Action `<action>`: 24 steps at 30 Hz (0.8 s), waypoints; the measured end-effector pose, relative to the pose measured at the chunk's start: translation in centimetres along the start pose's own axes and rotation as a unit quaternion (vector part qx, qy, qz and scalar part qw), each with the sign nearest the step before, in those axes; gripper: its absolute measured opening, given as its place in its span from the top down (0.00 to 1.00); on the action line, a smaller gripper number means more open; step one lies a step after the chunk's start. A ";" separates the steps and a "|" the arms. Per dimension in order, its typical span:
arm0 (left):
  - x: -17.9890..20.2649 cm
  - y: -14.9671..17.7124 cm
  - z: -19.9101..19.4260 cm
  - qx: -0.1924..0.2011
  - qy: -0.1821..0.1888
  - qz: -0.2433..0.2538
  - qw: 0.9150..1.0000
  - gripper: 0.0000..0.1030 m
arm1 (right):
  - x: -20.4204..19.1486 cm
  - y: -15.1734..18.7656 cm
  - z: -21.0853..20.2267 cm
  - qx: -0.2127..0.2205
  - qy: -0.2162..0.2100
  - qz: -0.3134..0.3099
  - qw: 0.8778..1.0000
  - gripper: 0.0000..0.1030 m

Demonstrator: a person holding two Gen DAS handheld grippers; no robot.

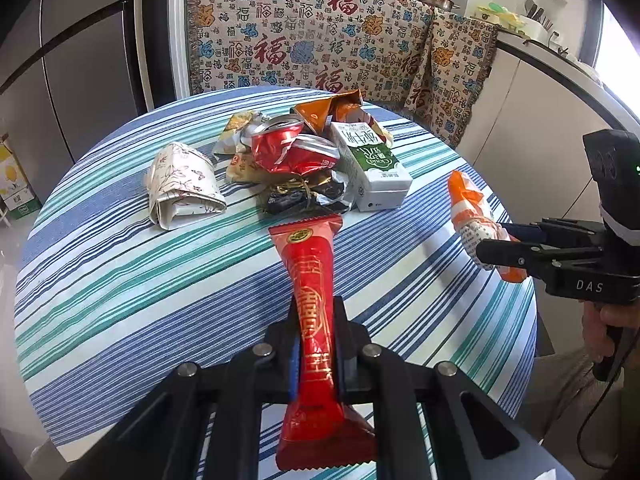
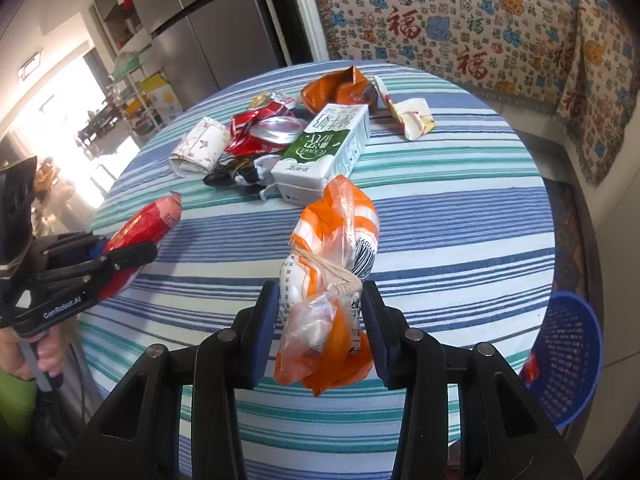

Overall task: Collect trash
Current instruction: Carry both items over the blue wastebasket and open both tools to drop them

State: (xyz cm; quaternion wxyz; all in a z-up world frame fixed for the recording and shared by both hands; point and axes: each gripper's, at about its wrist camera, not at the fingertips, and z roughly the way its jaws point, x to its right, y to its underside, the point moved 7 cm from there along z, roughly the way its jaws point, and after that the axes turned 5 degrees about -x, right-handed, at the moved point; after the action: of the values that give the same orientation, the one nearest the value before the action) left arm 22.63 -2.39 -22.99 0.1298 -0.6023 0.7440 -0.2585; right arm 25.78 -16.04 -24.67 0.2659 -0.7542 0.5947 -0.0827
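Left hand-held gripper (image 1: 316, 344) tilts down over the striped table (image 1: 120, 280), its fingers pinching a long red wrapper (image 1: 312, 280) that points ahead toward the trash pile (image 1: 304, 156). Right hand-held gripper (image 2: 320, 320), also angled down, clamps a tied orange-and-white plastic bag (image 2: 332, 248) near the table's right edge, with a blue basket (image 2: 568, 360) below to its right. Bare cloth lies between both grippers and the pile.

Red wrapper (image 1: 316, 320) & orange bag (image 2: 332, 288) lifted; rest piled mid-table.
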 end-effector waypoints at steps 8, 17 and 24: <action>1.3 -0.9 -0.1 0.009 -0.023 0.011 1.000 0.89 | 0.6 0.2 -0.9 0.013 -0.001 0.003 1.000 0.59; 4.0 -2.2 0.2 0.012 -0.025 0.030 0.999 0.89 | 2.4 0.9 -2.2 0.027 0.001 0.016 1.000 0.59; 7.7 -3.4 0.7 0.010 0.006 0.049 0.999 0.90 | 5.1 1.7 -3.9 0.041 0.008 0.043 0.998 0.59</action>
State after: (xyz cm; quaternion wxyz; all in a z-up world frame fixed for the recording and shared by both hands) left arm 23.99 -10.43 -20.81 0.1436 -0.5624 0.7706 -0.2633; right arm 24.09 -22.28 -23.21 0.2946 -0.7157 0.6251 -0.1016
